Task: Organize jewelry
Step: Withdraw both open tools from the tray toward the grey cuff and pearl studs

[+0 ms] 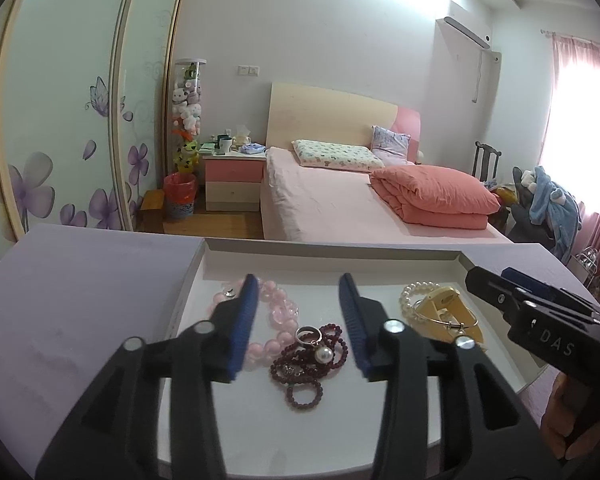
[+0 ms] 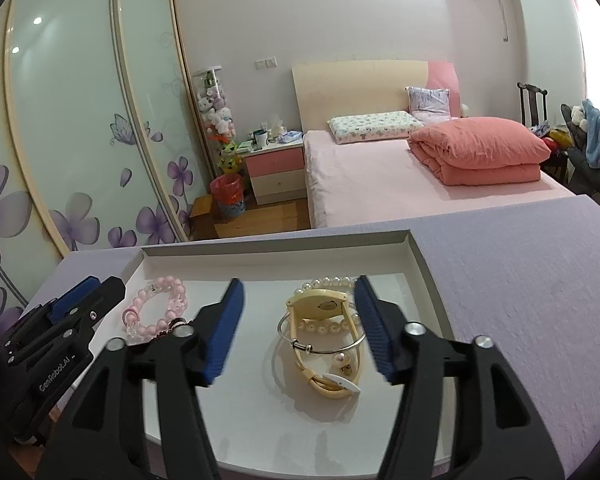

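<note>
Your left tongs [image 1: 300,304] hang over the white tray [image 1: 332,258] on the table [image 1: 80,300]; the dark red bead strand [image 1: 308,364] and ring [image 1: 309,335] lie between and just below their tips, the strand's tangle running toward you. Those tongs stand partly open, holding nothing. Your right tongs [image 2: 298,308] stand wider, empty, straddling the cream watch [image 2: 320,308] and silver bangle [image 2: 320,344], nearer that pile than the left.

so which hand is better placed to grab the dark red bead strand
Left. The dark red bead strand lies between the left gripper's open fingers; the right gripper straddles the cream watch.
</note>
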Demonstrator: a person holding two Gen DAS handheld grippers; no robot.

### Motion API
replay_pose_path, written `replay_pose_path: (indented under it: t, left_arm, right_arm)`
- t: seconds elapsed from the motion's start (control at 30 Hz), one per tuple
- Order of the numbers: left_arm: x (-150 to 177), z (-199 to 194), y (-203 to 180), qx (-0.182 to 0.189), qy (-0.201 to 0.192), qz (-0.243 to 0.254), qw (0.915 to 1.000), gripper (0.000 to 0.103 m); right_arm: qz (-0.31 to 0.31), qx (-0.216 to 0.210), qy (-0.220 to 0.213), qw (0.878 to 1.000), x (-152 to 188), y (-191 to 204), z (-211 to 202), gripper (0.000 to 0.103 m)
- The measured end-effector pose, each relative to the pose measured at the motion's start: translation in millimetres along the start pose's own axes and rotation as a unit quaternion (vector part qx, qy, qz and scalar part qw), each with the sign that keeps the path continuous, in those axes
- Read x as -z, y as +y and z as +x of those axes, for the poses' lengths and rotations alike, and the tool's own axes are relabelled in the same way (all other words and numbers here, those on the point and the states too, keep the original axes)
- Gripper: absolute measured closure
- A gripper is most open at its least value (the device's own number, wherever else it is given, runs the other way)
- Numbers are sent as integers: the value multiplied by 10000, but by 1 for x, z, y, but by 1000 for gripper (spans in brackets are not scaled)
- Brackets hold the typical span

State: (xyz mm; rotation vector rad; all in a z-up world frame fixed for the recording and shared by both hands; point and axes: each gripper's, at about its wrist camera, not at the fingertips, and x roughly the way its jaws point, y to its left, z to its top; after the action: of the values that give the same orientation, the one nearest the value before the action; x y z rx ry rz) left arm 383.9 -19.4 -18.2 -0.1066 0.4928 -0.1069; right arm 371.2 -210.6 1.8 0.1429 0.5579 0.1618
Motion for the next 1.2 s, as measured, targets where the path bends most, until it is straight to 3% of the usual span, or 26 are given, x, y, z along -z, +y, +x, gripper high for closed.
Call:
replay_pose_path:
  t: [0.47, 0.77, 0.87, 0.97, 1.2]
  left_arm:
    - [9, -24, 15, -24, 16, -150, 9999, 43]
    - [35, -78, 22, 51, 67, -3, 10000, 37]
    - [44, -98, 22, 69, 58, 55, 9999, 36]
    - [50, -115, 26, 75, 24, 84, 9999, 34]
    - [54, -121, 43, -100, 22, -123, 9999, 33]
  right_arm:
    - [-236, -58, 39, 9997, 16, 10, -20, 31]
    - [-559, -266, 418, 9972, 53, 20, -55, 31]
    - [-577, -282, 558, 9964, 64, 19, -64, 24]
    - [-626, -230, 722, 9952, 78, 18, -73, 24]
    - [-414, -197, 1225, 9914, 97, 14, -71, 24]
